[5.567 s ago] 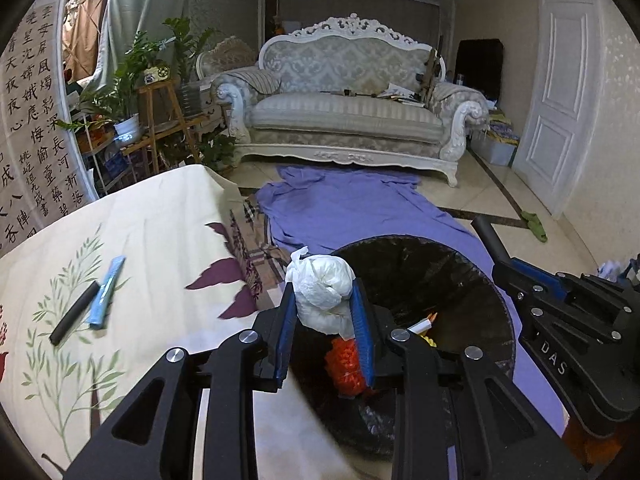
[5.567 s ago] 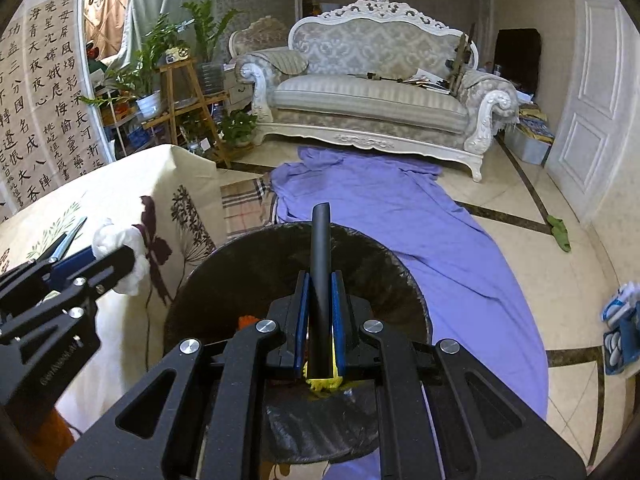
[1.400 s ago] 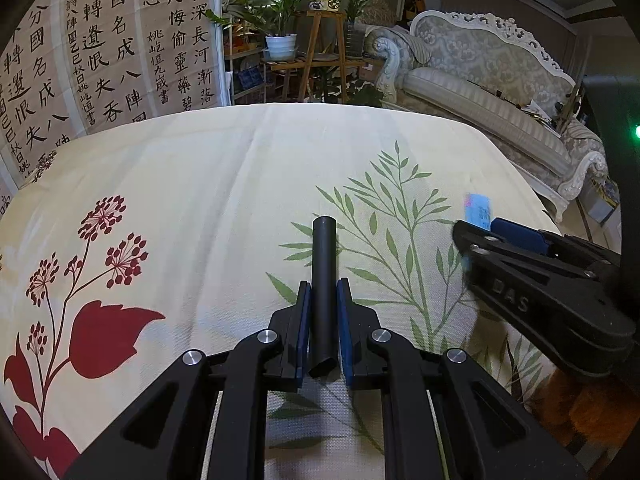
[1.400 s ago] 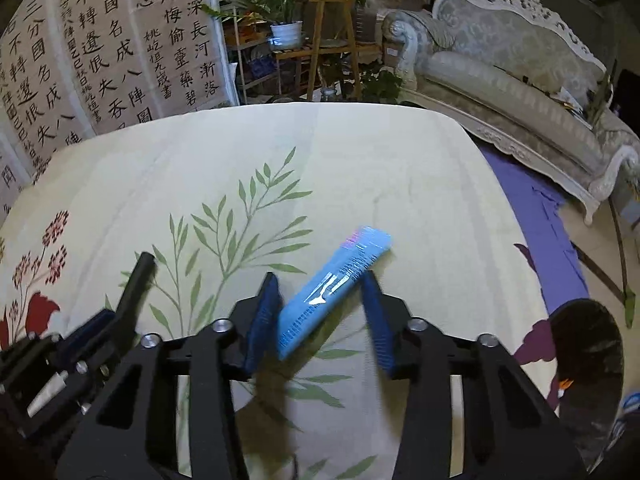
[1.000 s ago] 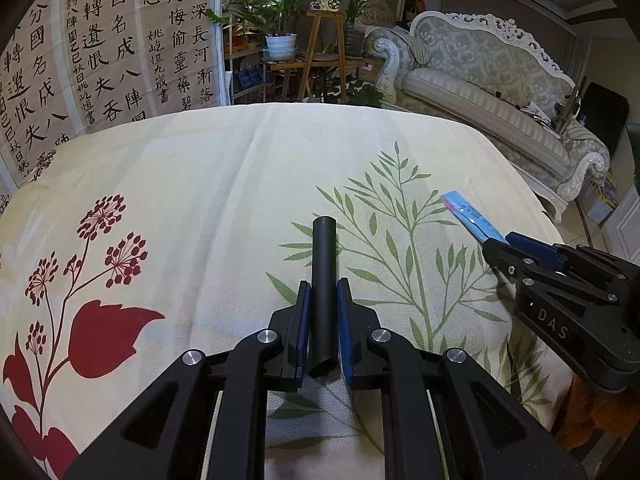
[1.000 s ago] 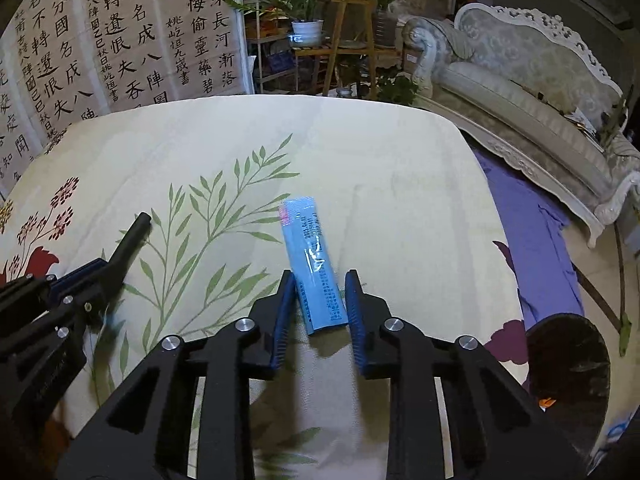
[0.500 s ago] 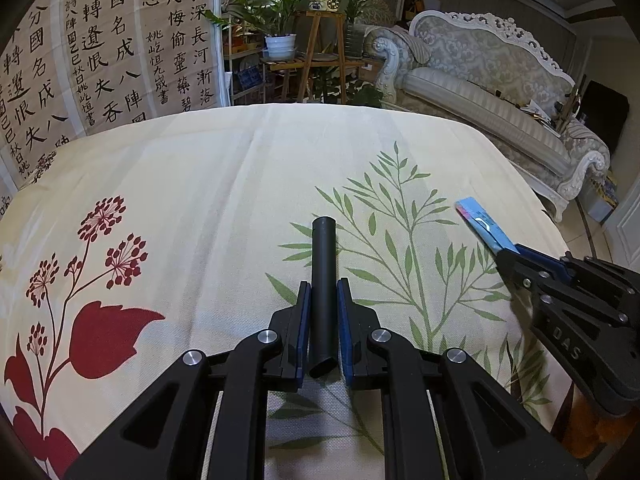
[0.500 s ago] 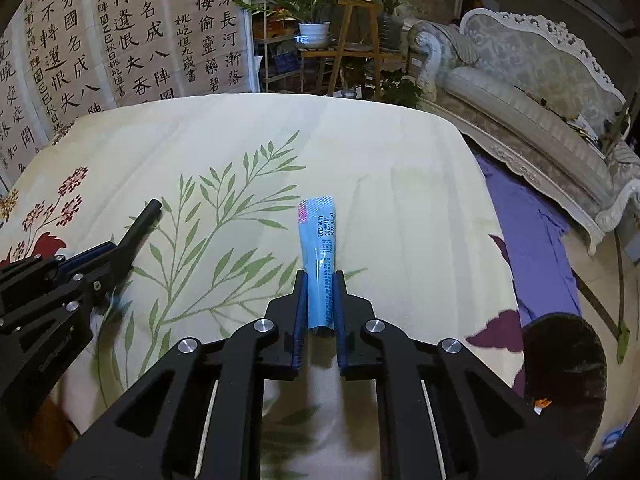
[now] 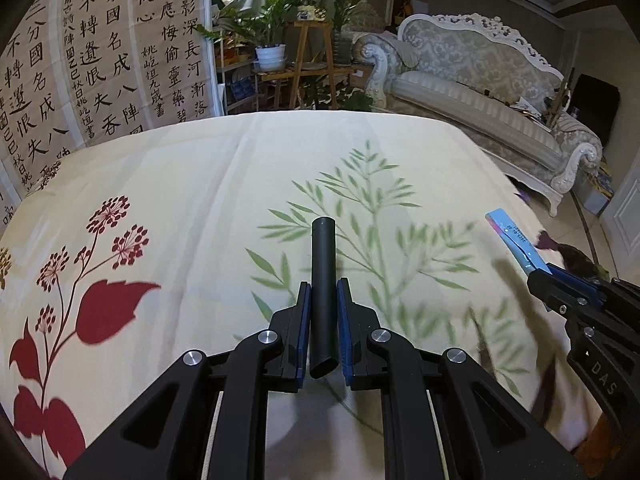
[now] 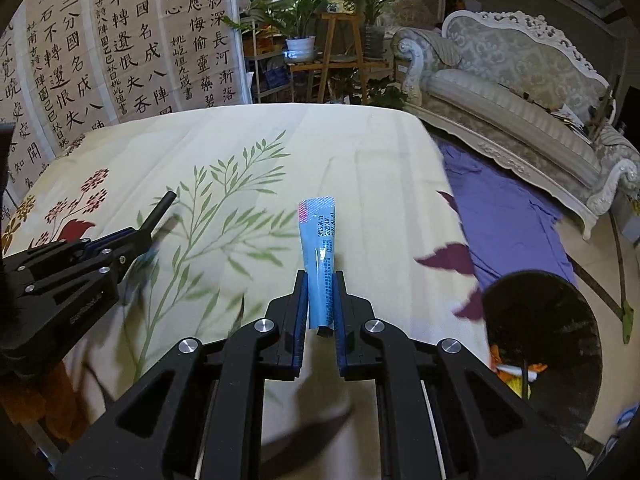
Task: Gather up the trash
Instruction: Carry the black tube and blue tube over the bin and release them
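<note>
The black tube (image 9: 323, 280) is clamped in the left gripper (image 9: 323, 312) and the blue sachet (image 10: 321, 268) in the right gripper (image 10: 321, 300), both lifted above the floral tablecloth (image 10: 360, 168). Both remain to be dropped into the black bin (image 10: 544, 344) down to the right, which already holds some rubbish; no other litter shows on the cloth.

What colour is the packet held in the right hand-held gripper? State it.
Light blue, pink at its top edge; the packet shows best in the right wrist view.
</note>
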The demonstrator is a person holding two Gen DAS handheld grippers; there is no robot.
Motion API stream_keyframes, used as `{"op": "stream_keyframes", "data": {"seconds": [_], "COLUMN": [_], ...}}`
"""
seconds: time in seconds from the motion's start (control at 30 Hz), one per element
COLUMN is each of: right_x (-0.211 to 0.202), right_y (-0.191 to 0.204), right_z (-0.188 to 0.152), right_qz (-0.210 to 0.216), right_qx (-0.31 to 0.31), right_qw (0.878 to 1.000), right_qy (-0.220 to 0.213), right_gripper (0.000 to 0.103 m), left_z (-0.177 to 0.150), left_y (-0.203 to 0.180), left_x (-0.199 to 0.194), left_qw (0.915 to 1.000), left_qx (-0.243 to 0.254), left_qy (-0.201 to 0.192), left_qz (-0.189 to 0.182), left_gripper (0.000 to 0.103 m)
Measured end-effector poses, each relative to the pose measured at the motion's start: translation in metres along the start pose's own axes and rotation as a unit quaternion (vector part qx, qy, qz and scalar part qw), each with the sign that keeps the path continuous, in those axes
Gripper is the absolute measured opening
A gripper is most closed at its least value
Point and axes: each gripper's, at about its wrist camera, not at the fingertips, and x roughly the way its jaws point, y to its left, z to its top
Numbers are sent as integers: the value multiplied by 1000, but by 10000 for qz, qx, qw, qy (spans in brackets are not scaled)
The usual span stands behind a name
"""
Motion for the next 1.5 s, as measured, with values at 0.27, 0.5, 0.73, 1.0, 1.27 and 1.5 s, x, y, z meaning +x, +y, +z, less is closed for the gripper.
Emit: {"op": "stream_keyframes", "data": {"seconds": [0.27, 0.5, 0.73, 1.0, 1.27, 1.5], "right_x": [-39, -74, -102, -106, -89, -80], "right_y": [-29, -76, -126, -167, -200, -219], "right_z": [-29, -48, -66, -82, -84, -86], "right_qz": [-141, -545, -1219, -1746, -1752, -1735], "right_qx": [289, 741, 1137, 1361, 1565, 1716], "right_qw": [9992, 9946, 9836, 9722, 9685, 9662], "right_qy": [-227, -489, -693, -768, -825, -831], "right_gripper": [12, 12, 12, 12, 12, 13], "left_z": [-12, -15, -16, -15, -14, -8], "left_y": [-40, -91, -142, -192, -235, -258], "left_x": [-36, -58, -68, -56, -38, -18], "left_qw": [9990, 9940, 9858, 9781, 9727, 9727], "left_qx": [165, 543, 910, 1233, 1502, 1617], "left_qy": [-310, -634, -828, -826, -843, -749], "left_qz": [-290, -711, -1141, -1457, -1553, -1487], "left_gripper": [14, 14, 14, 14, 14, 14]}}
